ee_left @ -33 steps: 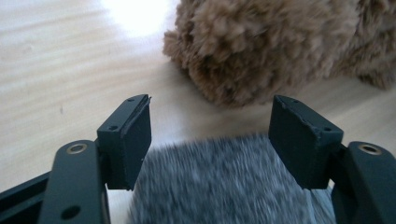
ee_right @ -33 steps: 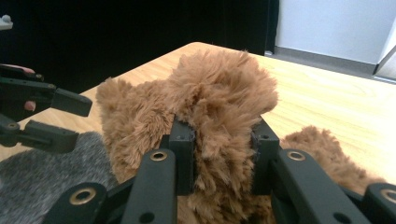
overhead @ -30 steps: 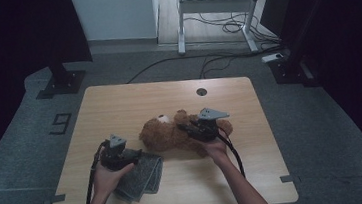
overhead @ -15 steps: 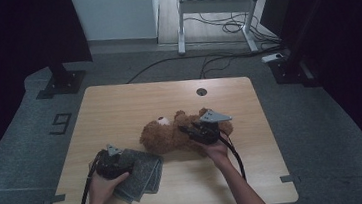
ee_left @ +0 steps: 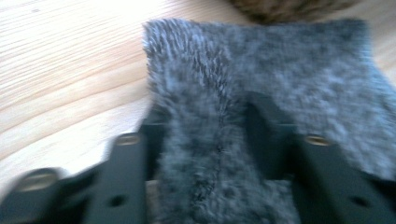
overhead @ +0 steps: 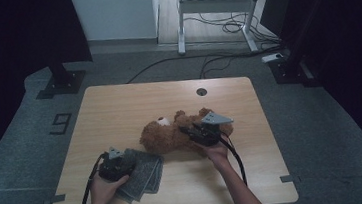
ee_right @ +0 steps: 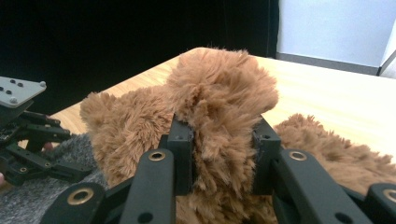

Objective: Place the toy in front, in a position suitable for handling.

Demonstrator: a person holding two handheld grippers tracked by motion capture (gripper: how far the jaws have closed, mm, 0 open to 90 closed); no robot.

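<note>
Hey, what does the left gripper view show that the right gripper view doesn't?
Left gripper view alone: the left gripper, its jaws just closing with a fold of the grey fuzzy cloth between them. Right gripper view alone: the right gripper shut on the brown teddy bear, with a pale wall behind. Both share the bear, the cloth and the wooden table.

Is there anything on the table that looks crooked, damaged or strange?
Nothing looks damaged. The brown teddy bear lies on its side, a limb pinched in the right tongs. The grey fuzzy cloth lies askew near the table's front edge, bunched between the left tongs.
</note>
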